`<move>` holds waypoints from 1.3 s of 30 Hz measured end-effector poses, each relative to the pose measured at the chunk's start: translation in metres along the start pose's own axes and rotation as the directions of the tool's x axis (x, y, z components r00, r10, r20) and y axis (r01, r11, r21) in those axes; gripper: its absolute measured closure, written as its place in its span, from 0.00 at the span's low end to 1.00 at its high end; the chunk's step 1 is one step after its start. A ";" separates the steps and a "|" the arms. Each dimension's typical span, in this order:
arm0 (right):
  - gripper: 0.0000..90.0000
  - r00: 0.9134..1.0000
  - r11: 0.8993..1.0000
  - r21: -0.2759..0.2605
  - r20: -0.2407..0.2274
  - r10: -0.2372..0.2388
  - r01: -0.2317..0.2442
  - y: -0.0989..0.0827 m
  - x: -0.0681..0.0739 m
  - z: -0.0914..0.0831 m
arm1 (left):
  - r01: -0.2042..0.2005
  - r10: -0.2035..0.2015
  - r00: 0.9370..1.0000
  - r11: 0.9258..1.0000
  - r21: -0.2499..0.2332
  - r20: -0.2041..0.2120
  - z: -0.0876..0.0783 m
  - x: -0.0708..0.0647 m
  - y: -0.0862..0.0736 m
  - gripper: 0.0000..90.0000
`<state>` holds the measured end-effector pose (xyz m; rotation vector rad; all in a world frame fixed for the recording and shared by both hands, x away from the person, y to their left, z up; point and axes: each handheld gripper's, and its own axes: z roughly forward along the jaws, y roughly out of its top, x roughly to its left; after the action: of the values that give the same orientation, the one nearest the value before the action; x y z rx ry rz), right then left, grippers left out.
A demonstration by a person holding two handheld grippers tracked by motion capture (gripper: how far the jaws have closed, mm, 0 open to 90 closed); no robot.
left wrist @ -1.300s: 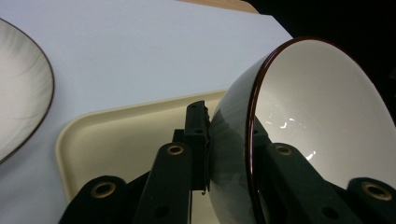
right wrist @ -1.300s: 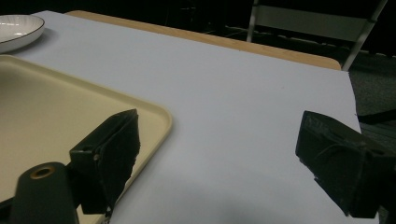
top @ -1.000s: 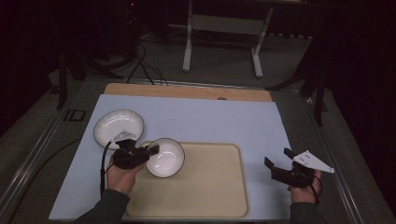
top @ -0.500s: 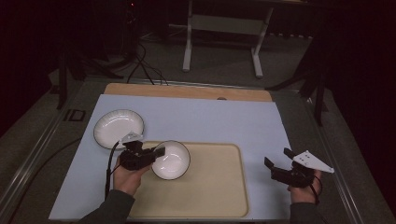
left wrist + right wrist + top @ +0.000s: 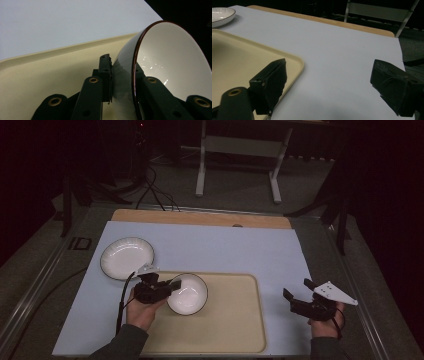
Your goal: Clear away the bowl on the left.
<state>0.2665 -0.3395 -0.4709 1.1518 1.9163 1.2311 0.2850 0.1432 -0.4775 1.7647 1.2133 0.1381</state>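
The left claw (image 5: 172, 285) is clamped on the rim of a white bowl (image 5: 188, 293), one jaw inside and one outside the wall, as the left gripper view confirms. The bowl (image 5: 165, 67) sits over the near-left part of the beige tray (image 5: 235, 330), tilted; whether its base touches the tray cannot be told. It looks glazed ceramic: stiff, smooth, likely slippery and liable to chip, with its weight hanging off the pinch. The dark-edged rim is the fair place to hold. A second bowl (image 5: 127, 257) rests on the table (image 5: 225, 250) beyond the tray. The right claw (image 5: 299, 289) stands wide and empty, well apart.
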 end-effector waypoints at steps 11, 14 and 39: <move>0.15 1.000 1.000 0.000 0.000 -0.001 0.001 0.000 0.000 0.000 | -0.006 0.006 1.000 1.000 0.018 -0.009 0.007 -0.003 -0.002 0.88; 0.15 1.000 1.000 -0.001 -0.001 -0.001 0.001 0.000 0.000 0.000 | -0.009 0.009 1.000 1.000 0.019 -0.010 0.008 -0.003 -0.003 0.88; 0.15 1.000 1.000 0.000 -0.001 -0.002 0.002 0.000 0.000 0.000 | 0.043 -0.036 0.998 0.993 0.114 -0.059 0.038 0.006 -0.014 0.85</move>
<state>0.2667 -0.3393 -0.4711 1.1491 1.9180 1.2313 0.2995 0.1243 -0.5106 1.8463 1.3189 0.0968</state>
